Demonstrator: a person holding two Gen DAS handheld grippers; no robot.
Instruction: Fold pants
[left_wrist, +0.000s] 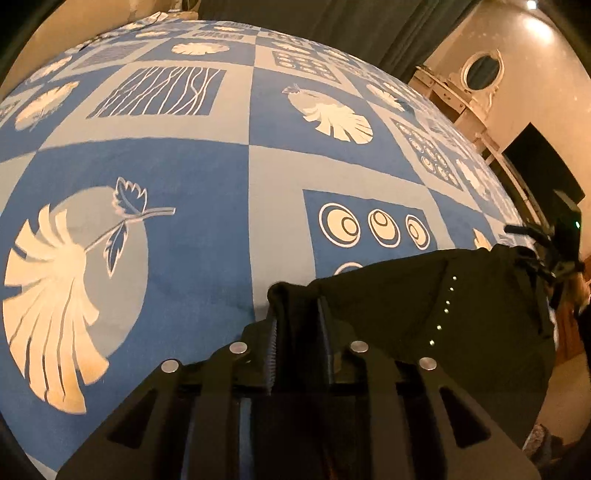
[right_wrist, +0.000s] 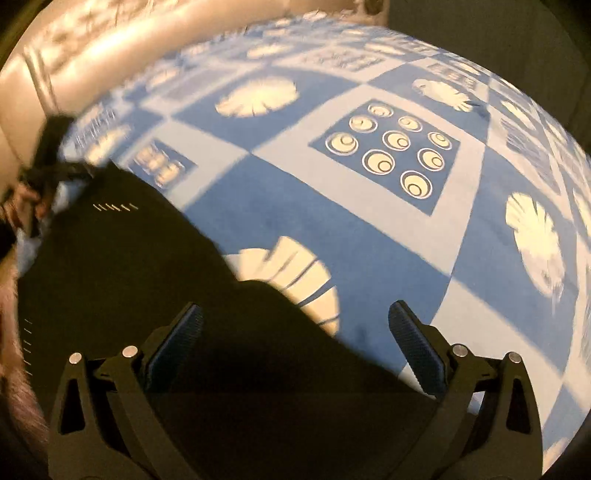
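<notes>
The left gripper is clamped on the black studded fabric pants on the blue patterned bedspread, so the wide-open right gripper should be closed on the nearest edge before folding.

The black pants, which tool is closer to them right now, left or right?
Left. The left tool is shut on a fold of the black pants. The right tool is open just above the cloth's edge, gripping nothing.

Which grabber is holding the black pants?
The left gripper: its fingers are pinched shut on the pants. The right gripper is wide open, gripping nothing.
</notes>
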